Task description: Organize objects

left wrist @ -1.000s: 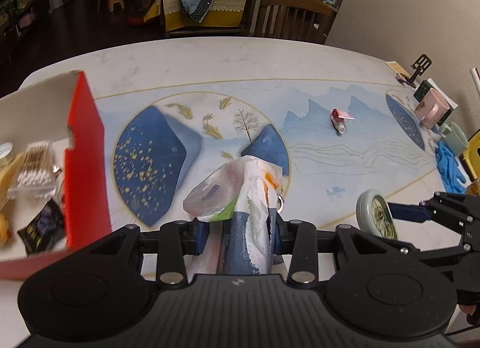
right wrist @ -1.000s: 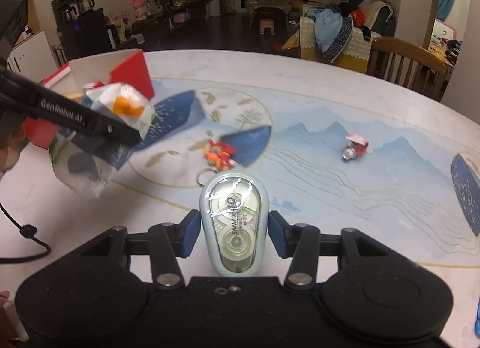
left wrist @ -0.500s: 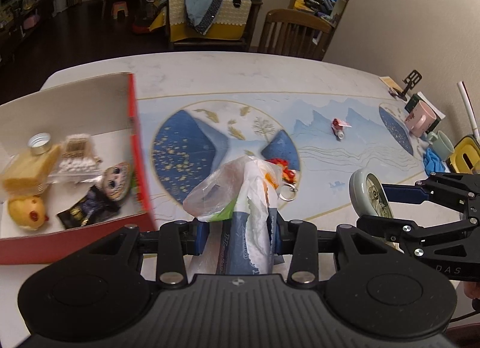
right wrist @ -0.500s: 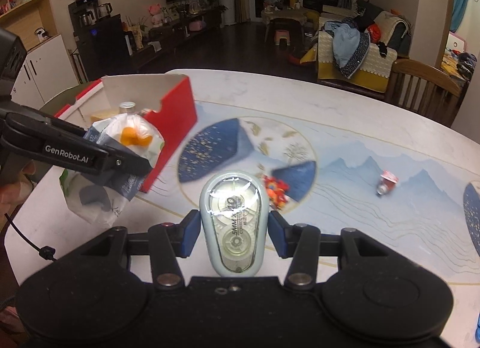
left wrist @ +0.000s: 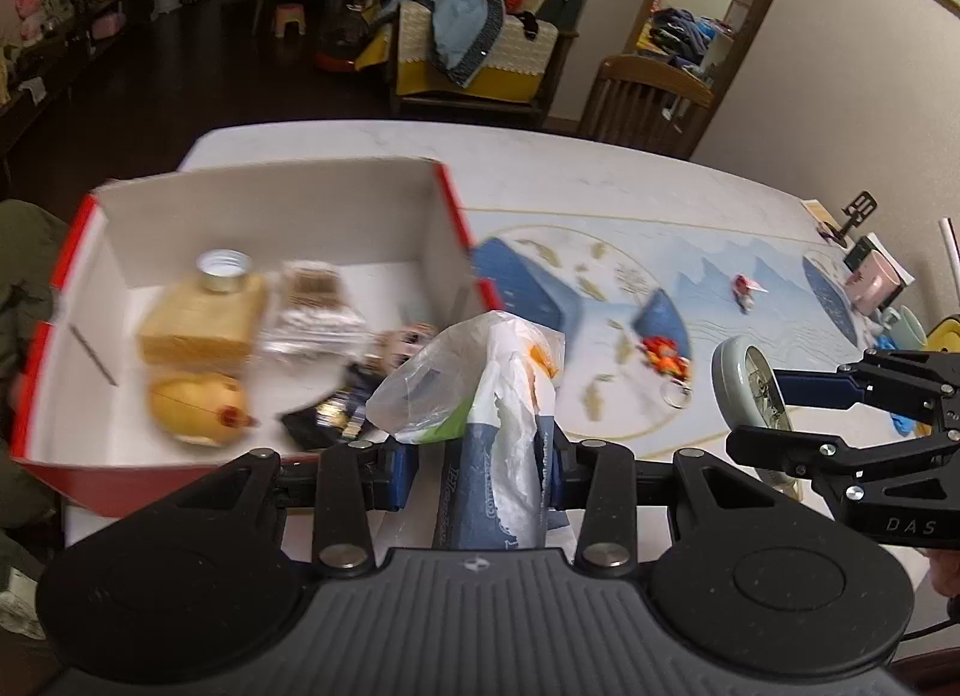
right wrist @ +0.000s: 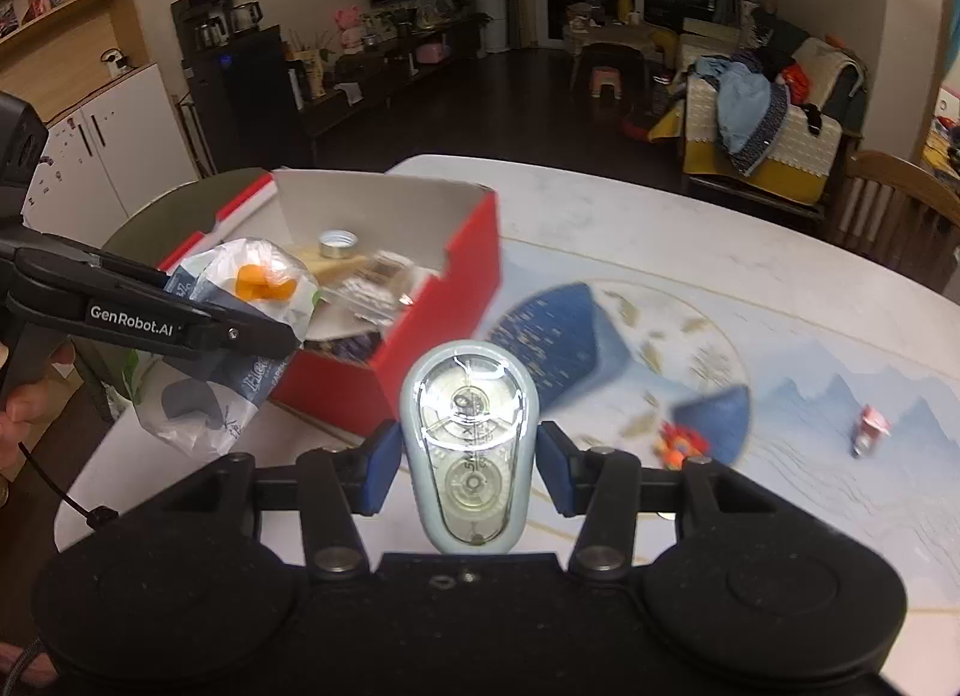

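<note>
Over a patterned bench point(left wrist: 630, 180), the left gripper point(left wrist: 480, 471) has its fingers clamped on a plastic-wrapped packet point(left wrist: 489, 414), held off the surface just beside the near corner of a red box point(left wrist: 459, 216); the packet's long axis runs forward along the fingers, its crumpled end pointing away from the camera. The right gripper point(right wrist: 467, 471) has its fingers clamped on a pale oval tape dispenser point(right wrist: 467, 444), standing lengthwise between them, rounded end forward, above the bench. Inside the box lie a capped bottle point(left wrist: 207, 306) and a yellow toy point(left wrist: 195, 408), both blurred. A small orange toy point(right wrist: 681, 444) rests on the bench.
</note>
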`<state>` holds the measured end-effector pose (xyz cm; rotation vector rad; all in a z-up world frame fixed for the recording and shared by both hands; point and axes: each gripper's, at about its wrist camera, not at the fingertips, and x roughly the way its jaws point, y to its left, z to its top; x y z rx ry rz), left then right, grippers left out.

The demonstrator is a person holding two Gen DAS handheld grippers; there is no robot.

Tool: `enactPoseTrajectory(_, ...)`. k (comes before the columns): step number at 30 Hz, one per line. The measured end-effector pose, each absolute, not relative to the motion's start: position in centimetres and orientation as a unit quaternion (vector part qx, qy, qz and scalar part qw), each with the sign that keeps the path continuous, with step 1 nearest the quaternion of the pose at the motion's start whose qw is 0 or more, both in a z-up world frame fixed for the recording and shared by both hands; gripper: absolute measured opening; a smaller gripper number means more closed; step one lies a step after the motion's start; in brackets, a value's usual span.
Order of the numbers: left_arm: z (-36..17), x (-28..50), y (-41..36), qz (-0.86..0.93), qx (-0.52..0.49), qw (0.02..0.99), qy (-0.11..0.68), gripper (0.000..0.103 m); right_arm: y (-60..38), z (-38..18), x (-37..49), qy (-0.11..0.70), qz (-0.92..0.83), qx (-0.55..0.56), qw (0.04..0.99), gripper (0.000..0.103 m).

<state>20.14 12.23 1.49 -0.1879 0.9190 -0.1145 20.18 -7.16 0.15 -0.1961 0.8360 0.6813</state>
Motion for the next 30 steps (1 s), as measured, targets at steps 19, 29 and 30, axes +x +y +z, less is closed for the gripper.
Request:
enactPoseTrajectory(19, 3.2, 23.2, 24.2, 0.025, -0.044, 0.907, 0.417, 0.039, 6.2, 0.0, 24.8, 0.390, 0.340, -0.135, 0.845, 0.048)
enactPoseTrajectory(29, 0.4, 27.6, 26.2, 0.039, 0.001, 0.889, 0.455, 0.039, 10.4, -2.7, 27.3, 0.412, 0.332, -0.153, 0.835, 0.048)
enactPoseTrajectory(30, 0.1, 27.9, 26.0, 0.037, 0.008, 0.887, 0.459, 0.039, 10.6, -3.2, 27.6, 0.420, 0.329, -0.153, 0.832, 0.049)
